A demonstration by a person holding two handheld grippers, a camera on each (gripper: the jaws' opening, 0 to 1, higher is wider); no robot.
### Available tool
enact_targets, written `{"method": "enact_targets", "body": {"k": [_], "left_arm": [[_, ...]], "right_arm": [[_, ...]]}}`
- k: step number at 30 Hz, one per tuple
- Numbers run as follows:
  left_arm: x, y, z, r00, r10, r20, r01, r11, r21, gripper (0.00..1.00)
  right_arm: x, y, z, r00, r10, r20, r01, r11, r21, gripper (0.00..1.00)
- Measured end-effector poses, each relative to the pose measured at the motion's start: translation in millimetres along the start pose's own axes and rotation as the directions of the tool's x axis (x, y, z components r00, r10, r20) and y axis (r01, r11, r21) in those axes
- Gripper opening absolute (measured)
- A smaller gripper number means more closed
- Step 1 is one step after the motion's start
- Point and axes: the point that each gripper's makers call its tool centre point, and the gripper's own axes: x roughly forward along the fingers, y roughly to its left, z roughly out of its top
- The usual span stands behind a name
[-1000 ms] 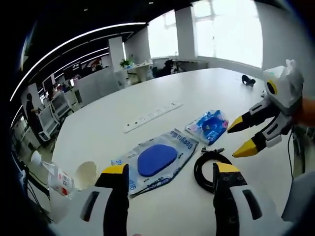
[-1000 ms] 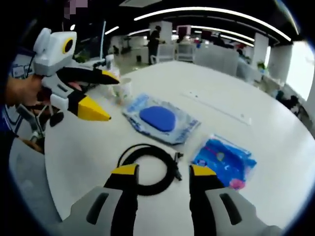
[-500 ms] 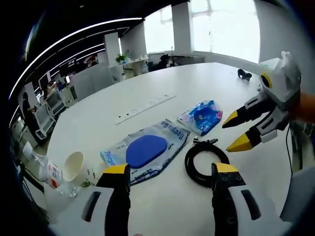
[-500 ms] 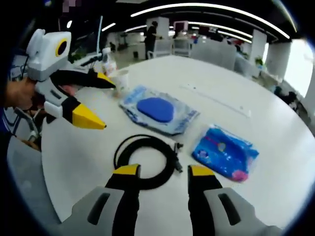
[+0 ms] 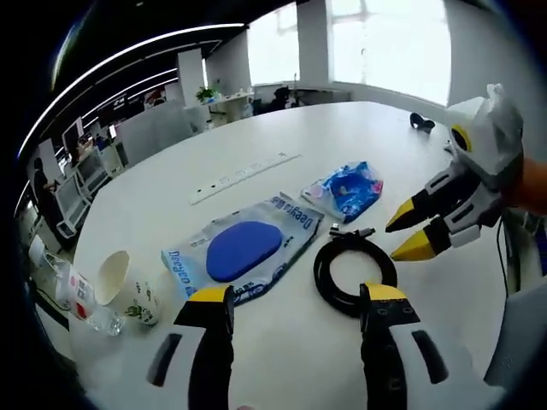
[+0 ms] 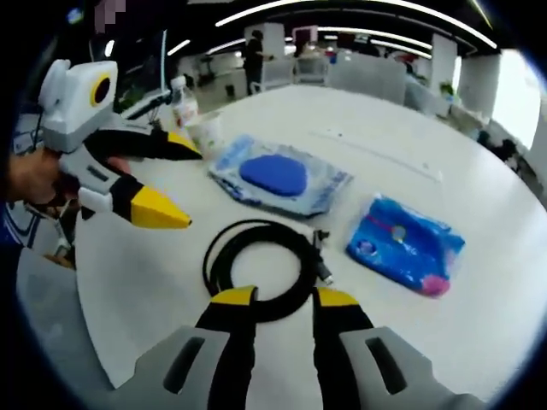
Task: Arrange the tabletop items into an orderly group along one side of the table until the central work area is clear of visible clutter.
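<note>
Cable [image 6: 261, 269] lies coiled on the white table [image 6: 479, 342] just ahead of my right gripper [image 6: 285, 297], whose yellow-tipped jaws stand a narrow gap apart with nothing between them, their tips over the coil's near edge. In the right gripper view the coil's plug end sticks out at 3 o'clock, pointing away from me. Beyond it at 12 o'clock lies the clear pouch [image 6: 278, 178] with a blue oval pad inside, its long axis running from 10 to 4 o'clock. At 2 o'clock from the coil sits the blue packet [image 6: 405, 243], long axis also 10 to 4. My left gripper [image 6: 167, 184] comes in at 9 o'clock, jaws spread wide and empty, pointing toward 3 o'clock. In the left gripper view my own jaws [image 5: 295, 295] are wide apart, holding nothing, framing the cable [image 5: 354, 273]; the pouch [image 5: 248, 249] runs from 8 to 2 o'clock, the packet [image 5: 346, 190] past its far end. A power strip [image 5: 244, 176] lies further off on the same slant. At 9 o'clock near the table edge lie a tipped paper cup [image 5: 115, 278] and a bottle [image 5: 75, 295] on its side.
</note>
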Motion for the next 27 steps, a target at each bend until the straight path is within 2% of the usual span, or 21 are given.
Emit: {"method": "enact_targets", "body": {"k": [7, 13, 27], "left_arm": [[3.5, -5.9, -5.5, 1.000, -0.017, -0.011, 0.017, 1.000, -0.003, 0.57], [11.1, -14.3, -12.1, 0.999, -0.042, -0.030, 0.042, 0.999, -0.005, 0.55], [29.8, -23.0, -13.2, 0.998, -0.052, -0.040, 0.052, 0.999, -0.010, 0.49]], "right_arm": [[3.3, -4.0, -7.1, 1.000, -0.009, -0.009, 0.009, 1.000, 0.015, 0.18], [7.8, -2.1, -6.2, 1.000, -0.006, 0.004, 0.006, 0.999, 0.040, 0.19], [18.5, -9.0, -12.1, 1.000, -0.011, 0.007, 0.010, 0.997, 0.072, 0.19]]}}
